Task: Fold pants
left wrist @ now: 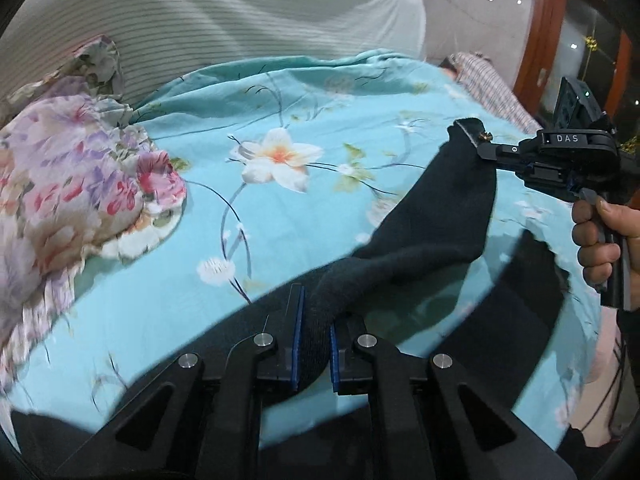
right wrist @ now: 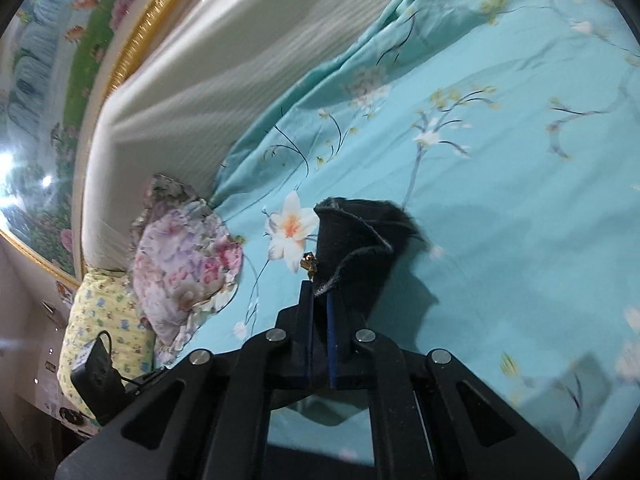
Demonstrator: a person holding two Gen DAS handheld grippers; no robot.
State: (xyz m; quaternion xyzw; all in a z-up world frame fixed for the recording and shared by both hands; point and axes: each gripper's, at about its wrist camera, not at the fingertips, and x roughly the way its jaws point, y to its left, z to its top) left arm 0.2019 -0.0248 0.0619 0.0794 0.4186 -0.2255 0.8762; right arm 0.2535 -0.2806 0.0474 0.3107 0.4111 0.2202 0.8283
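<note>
we are holding the dark pants [left wrist: 432, 216] stretched above the bedsheet [left wrist: 280, 208], our left gripper [left wrist: 316, 344] clenching bunched cloth between its jaws and our right gripper [right wrist: 320, 320] pinching the other end.

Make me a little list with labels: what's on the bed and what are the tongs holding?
garment: dark pants, lifted off the sheet
left tongs: shut on a bunched part of the pants
right tongs: shut on an edge near a small gold button
bed cover: turquoise flowered sheet
also on bed: pink floral pillow, yellow patterned pillow
behind: striped cream headboard
</note>
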